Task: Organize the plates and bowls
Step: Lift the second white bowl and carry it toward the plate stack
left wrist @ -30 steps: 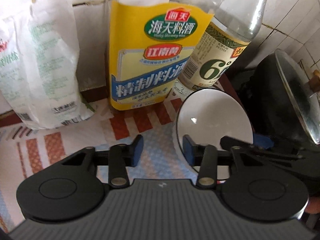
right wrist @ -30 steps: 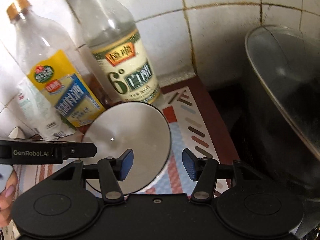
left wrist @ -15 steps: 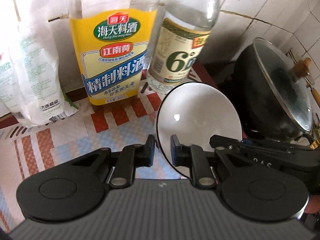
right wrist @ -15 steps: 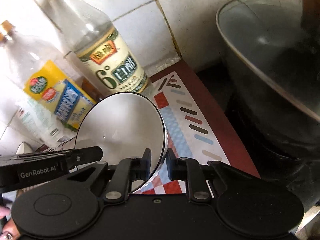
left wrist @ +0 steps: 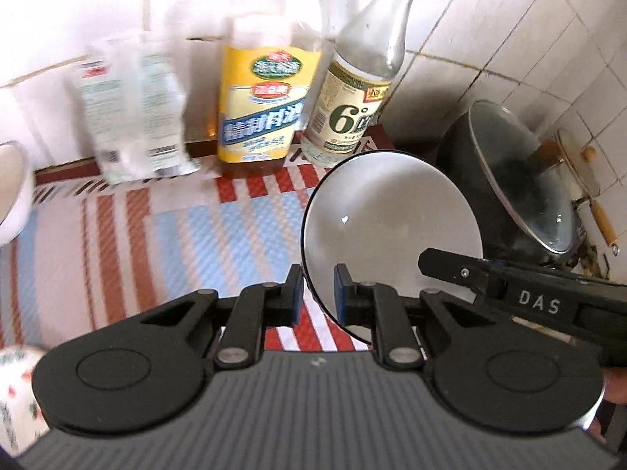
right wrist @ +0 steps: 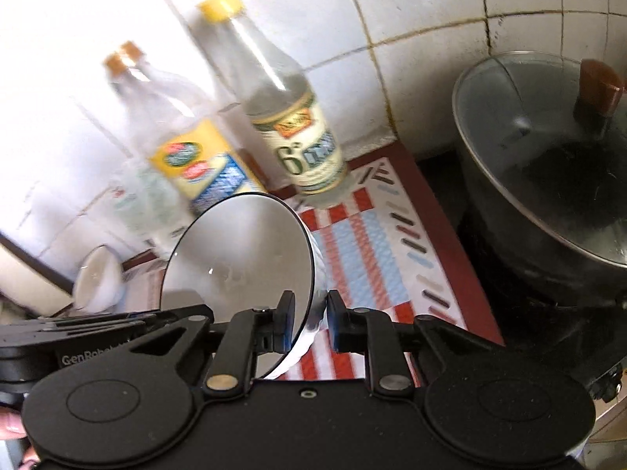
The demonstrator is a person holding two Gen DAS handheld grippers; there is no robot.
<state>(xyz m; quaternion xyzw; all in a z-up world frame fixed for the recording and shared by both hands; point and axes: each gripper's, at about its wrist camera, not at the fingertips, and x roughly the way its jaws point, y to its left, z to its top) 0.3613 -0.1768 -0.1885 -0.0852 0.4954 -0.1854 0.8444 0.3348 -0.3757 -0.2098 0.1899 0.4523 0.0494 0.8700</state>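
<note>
A white bowl (left wrist: 388, 215) with a dark rim hangs tilted above the striped mat (left wrist: 176, 235), held from both sides. My left gripper (left wrist: 316, 293) is shut on the bowl's near left rim, blue pads pressing either side of the wall. One black finger of the right gripper (left wrist: 470, 274) reaches the bowl's right edge. In the right wrist view the same bowl (right wrist: 243, 250) tips toward the camera. My right gripper (right wrist: 309, 321) clamps its right rim; its jaws are opening slightly, with the rim still pinched between the pads. The left gripper's finger (right wrist: 117, 321) shows at lower left.
A yellow-labelled bottle (left wrist: 262, 109), a clear vinegar bottle (left wrist: 352, 109) and a plastic bag (left wrist: 133, 109) stand along the tiled wall. A dark wok with a glass lid (left wrist: 521, 188) sits to the right. Another white bowl (left wrist: 11, 192) and a patterned bowl (left wrist: 19, 384) lie at the left.
Both grippers closed onto the bowl's rim, left side and right side. They then rose and drew back from the bottles, lifting the bowl off the mat.
</note>
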